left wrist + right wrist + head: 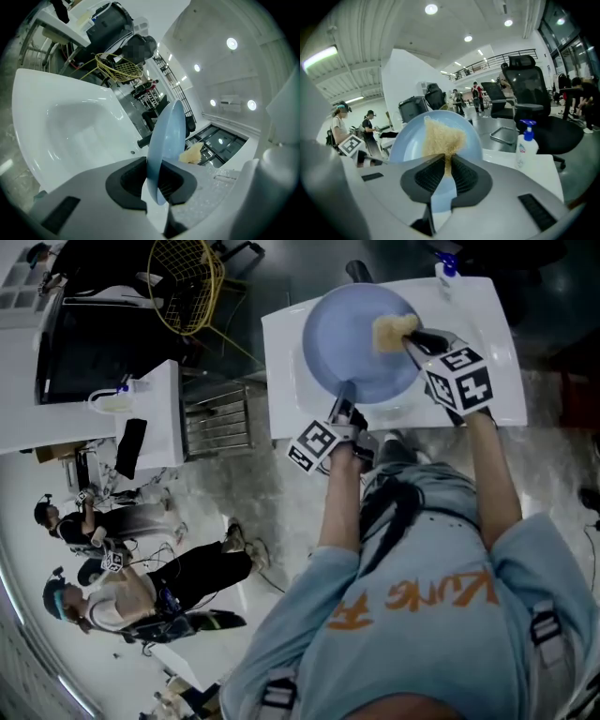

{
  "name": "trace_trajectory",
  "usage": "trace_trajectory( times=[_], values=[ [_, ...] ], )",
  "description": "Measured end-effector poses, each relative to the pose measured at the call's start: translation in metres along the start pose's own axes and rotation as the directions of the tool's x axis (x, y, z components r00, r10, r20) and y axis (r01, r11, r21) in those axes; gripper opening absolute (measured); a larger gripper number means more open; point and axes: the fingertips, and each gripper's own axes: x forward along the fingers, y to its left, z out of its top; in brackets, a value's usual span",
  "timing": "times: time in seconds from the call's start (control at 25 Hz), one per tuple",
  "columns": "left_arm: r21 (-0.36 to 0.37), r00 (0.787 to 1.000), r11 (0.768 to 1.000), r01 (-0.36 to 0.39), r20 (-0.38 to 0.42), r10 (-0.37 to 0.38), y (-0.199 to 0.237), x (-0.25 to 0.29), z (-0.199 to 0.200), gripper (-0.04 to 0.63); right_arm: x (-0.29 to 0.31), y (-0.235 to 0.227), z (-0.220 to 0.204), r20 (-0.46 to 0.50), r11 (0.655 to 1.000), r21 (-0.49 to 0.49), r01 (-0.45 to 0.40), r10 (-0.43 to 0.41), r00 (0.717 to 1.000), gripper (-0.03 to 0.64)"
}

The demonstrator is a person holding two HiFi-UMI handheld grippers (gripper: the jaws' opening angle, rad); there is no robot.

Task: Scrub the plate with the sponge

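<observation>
A pale blue plate (361,338) is held tilted above a white sink (286,343). My left gripper (345,415) is shut on the plate's near rim; in the left gripper view the plate (165,140) stands edge-on between the jaws of that gripper (157,180). My right gripper (415,341) is shut on a yellow sponge (392,330) that rests against the plate's face at its upper right. In the right gripper view the sponge (442,137) is pinched between the jaws of the right gripper (447,174) and pressed flat on the plate (408,140).
A soap pump bottle (526,147) stands on the sink's rim, seen at the far corner (448,265) from above. A yellow wire basket (186,282) and a white counter (141,418) lie to the left. People stand on the floor (131,521) at lower left.
</observation>
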Motion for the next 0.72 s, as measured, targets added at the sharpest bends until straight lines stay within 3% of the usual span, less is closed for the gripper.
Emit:
trace_trajectory(
  times=[0.12,0.32,0.48,0.72],
  values=[
    [-0.005,1.000,1.000,0.005,0.018,-0.005,0.000,-0.008,0.002,0.035,0.009,0.051,0.023,0.047,0.990,-0.078,-0.120,0.124,0.991,0.044],
    [0.007,0.999,1.000,-0.004,0.052,0.004,0.000,-0.027,0.005,0.035,0.029,0.145,0.034,0.029,0.930,-0.243,-0.277,0.292,0.956,0.044],
    [0.028,0.998,1.000,-0.015,0.058,0.013,0.003,-0.041,0.002,0.035,0.042,0.179,0.011,-0.051,0.890,-0.328,-0.318,0.320,0.946,0.045],
    [-0.026,0.991,0.998,-0.060,0.121,0.063,0.024,-0.081,0.018,0.035,0.046,0.200,-0.027,-0.180,0.874,-0.303,-0.380,0.339,0.923,0.046]
  ],
)
